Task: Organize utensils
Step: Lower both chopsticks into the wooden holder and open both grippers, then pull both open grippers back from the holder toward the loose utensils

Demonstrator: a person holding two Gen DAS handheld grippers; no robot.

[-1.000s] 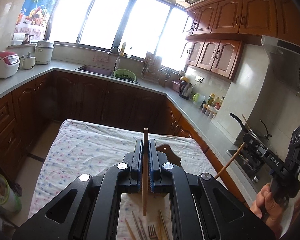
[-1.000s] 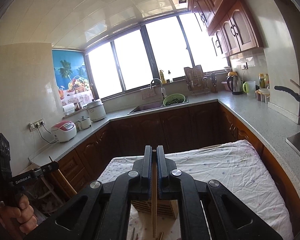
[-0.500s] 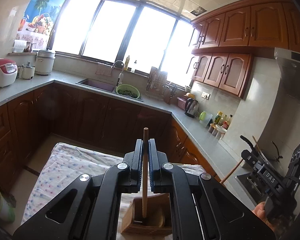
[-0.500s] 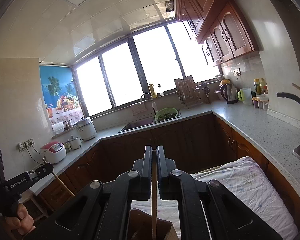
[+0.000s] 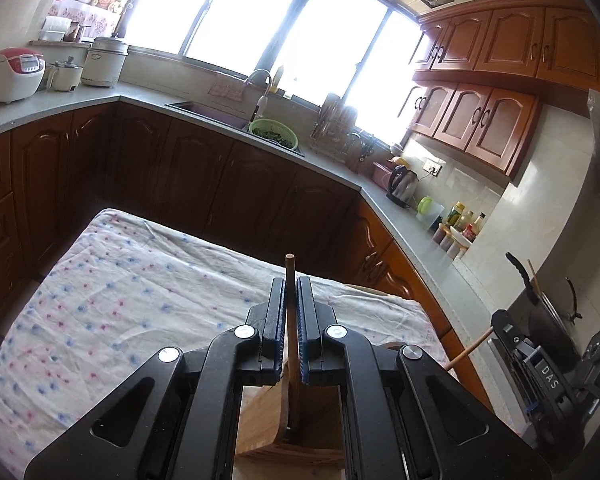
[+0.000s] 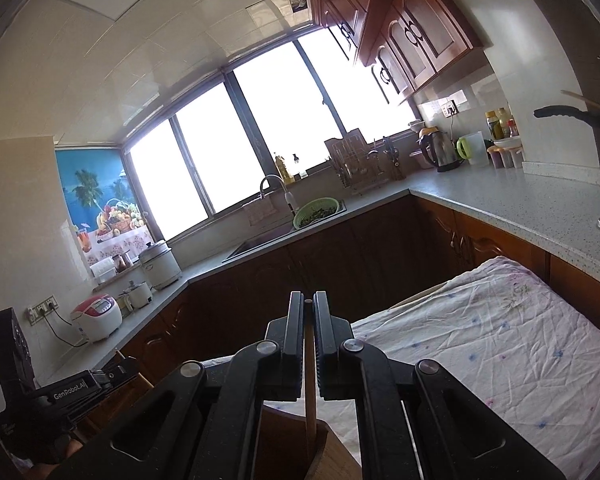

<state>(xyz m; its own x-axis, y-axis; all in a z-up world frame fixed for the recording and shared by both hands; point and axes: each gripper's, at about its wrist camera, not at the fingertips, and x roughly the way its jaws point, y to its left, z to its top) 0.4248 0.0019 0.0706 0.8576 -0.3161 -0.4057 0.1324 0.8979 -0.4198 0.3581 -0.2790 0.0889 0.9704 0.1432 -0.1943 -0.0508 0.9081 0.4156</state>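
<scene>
The left gripper (image 5: 291, 312) has its jaws clenched on a wooden chopstick (image 5: 290, 276) that stands upright between them, its top poking just above the jaw tips and its lower end reaching down into the wooden utensil holder (image 5: 268, 412) on the cloth-covered bench (image 5: 120, 300). The right gripper (image 6: 309, 328) likewise grips a second chopstick (image 6: 310, 400) upright between its jaws, the lower end dipping into the same holder's corner (image 6: 332, 456), just below the jaws.

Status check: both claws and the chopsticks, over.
Left claw shut on chopstick. Right claw shut on another. Both tips inside wooden holder. Nothing blocking.
</scene>
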